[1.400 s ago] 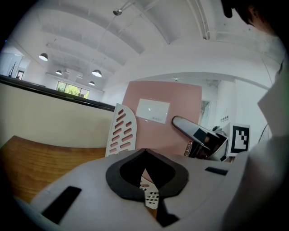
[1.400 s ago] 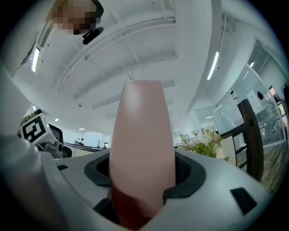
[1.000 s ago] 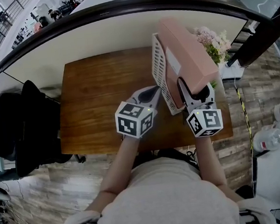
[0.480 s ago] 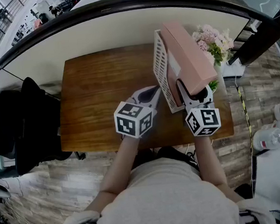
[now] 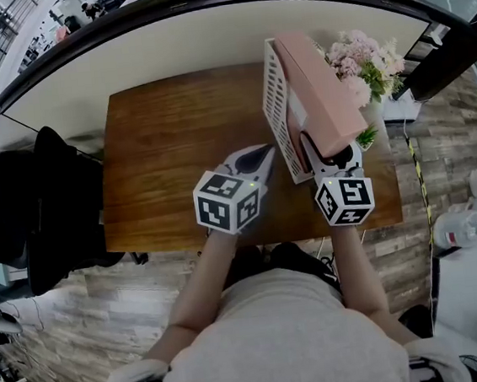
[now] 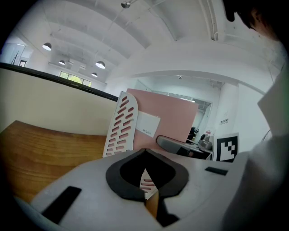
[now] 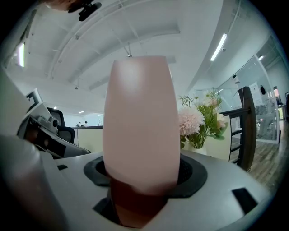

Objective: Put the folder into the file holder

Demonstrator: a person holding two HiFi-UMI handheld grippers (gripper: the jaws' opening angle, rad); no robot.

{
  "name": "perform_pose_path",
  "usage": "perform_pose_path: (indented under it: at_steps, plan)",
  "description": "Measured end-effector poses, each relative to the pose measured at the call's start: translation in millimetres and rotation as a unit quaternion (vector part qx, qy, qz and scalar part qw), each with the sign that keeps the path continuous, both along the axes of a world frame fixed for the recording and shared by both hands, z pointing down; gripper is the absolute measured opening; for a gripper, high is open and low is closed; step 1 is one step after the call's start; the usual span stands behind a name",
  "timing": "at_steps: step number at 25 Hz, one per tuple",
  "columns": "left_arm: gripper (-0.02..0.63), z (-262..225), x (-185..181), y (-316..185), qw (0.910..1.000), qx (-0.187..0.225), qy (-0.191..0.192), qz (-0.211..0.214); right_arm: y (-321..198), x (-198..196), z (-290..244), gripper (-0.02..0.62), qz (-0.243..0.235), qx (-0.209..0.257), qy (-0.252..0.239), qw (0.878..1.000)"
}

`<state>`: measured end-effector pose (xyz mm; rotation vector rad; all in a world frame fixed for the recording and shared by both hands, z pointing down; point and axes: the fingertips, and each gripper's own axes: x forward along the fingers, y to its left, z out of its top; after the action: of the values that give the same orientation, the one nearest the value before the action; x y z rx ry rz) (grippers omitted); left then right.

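A wooden counter point(image 5: 166, 151) stands against a pale curved wall, with a black chair point(image 5: 46, 215) at its left end. Near the counter's right end a white slotted file holder point(image 5: 277, 114) stands upright, and the pink folder point(image 5: 326, 92) stands on edge in it, right against the slotted side; how deep it sits cannot be told. The right claw point(image 5: 329, 147) is spread wide and clamped on the folder's near edge. The left claw point(image 5: 260, 156) is closed and empty, just left of the holder and not touching it. Only the left gripper view shows a white label point(image 6: 148, 126) on the folder's side, behind the slotted wall. The right gripper view fills with the folder's rounded edge, with pink flowers point(image 7: 198, 122) just to its right. There is one folder, one file holder, one bunch of flowers and two claws.
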<state>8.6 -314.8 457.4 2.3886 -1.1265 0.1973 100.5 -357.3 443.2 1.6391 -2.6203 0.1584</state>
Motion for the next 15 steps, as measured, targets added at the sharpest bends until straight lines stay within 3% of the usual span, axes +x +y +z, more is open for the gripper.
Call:
perform_pose_path:
  at_steps: [15]
  plan:
    - [0.012,19,-2,20,0.9996,-0.026,0.001,0.006,3,-7,9,0.313,-0.002,-0.005,0.002,1.000]
